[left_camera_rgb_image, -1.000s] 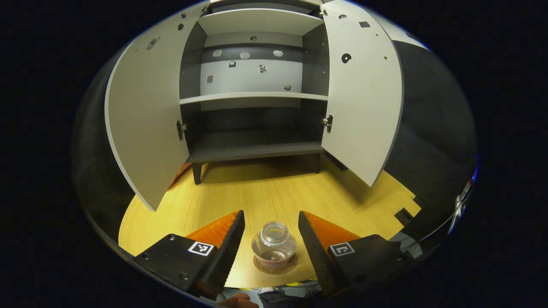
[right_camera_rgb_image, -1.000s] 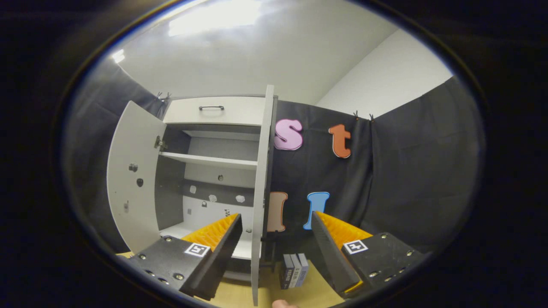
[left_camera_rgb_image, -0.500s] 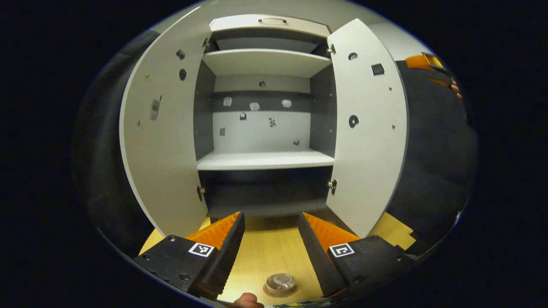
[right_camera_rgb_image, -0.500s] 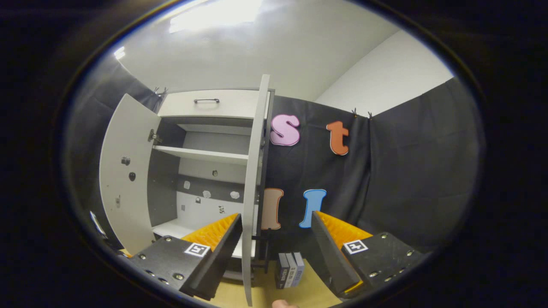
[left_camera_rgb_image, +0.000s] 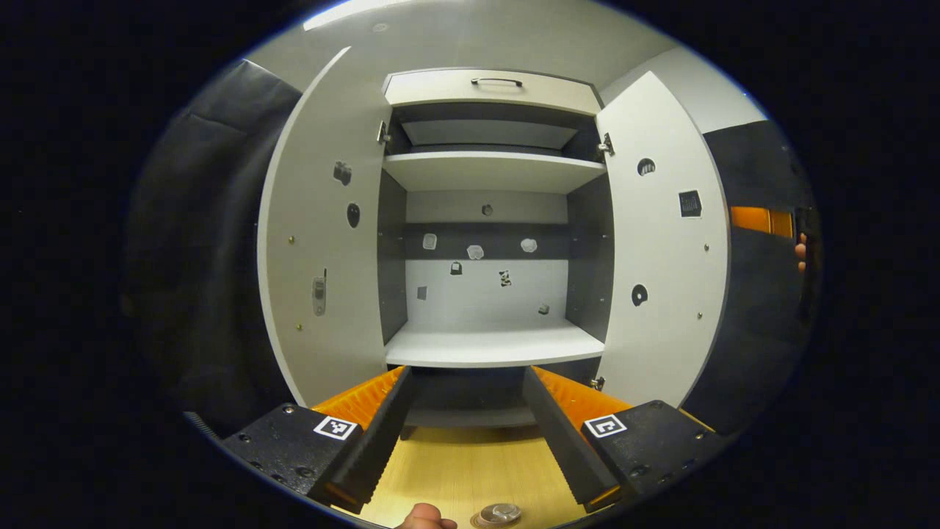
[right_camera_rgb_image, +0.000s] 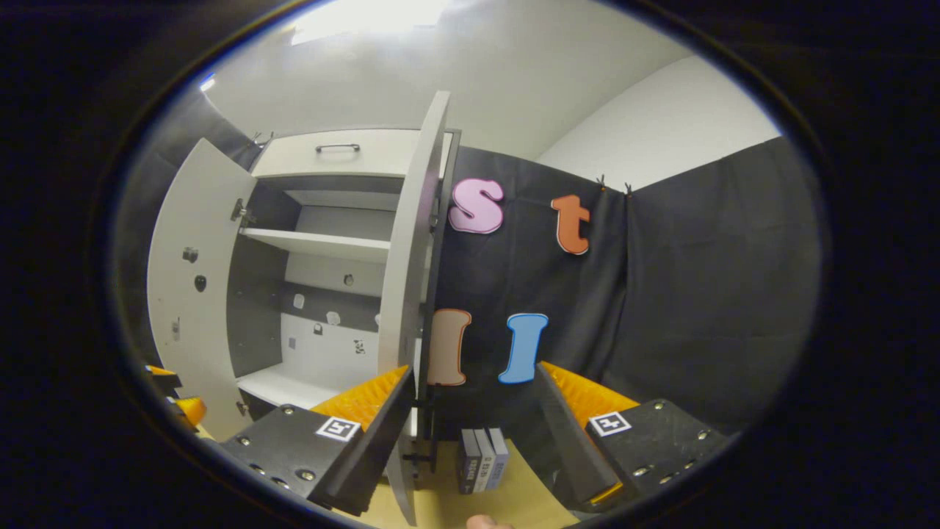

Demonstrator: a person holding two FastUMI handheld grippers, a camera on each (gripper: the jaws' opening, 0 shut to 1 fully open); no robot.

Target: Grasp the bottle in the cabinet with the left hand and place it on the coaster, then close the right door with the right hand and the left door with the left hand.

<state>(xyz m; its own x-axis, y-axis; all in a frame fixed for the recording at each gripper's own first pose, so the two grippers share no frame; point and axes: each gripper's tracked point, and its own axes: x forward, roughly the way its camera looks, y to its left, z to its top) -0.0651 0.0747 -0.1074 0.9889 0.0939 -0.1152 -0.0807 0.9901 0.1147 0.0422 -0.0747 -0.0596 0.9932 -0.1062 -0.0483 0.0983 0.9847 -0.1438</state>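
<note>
Both grippers, left (left_camera_rgb_image: 466, 433) and right (right_camera_rgb_image: 474, 433), gape empty; bottle (left_camera_rgb_image: 499, 512) placed, so right door (right_camera_rgb_image: 407, 294) needs pushing shut.

The left tool (left_camera_rgb_image: 464, 433) has lifted off the bottle (left_camera_rgb_image: 500, 512), now at 6 o'clock below it, and the right tool (right_camera_rgb_image: 474, 433) has neared the right door (right_camera_rgb_image: 411, 294).

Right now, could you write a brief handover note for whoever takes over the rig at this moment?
Left gripper: open, empty, facing the cabinet.
Right gripper: open, empty, near the right door's edge.
Bottle stands on the coaster on the table, at the bottom edge of the left gripper view.
Done: bottle placed.
Left: both doors stand open. Close the right door with the right hand, then the left door with the left.
</note>
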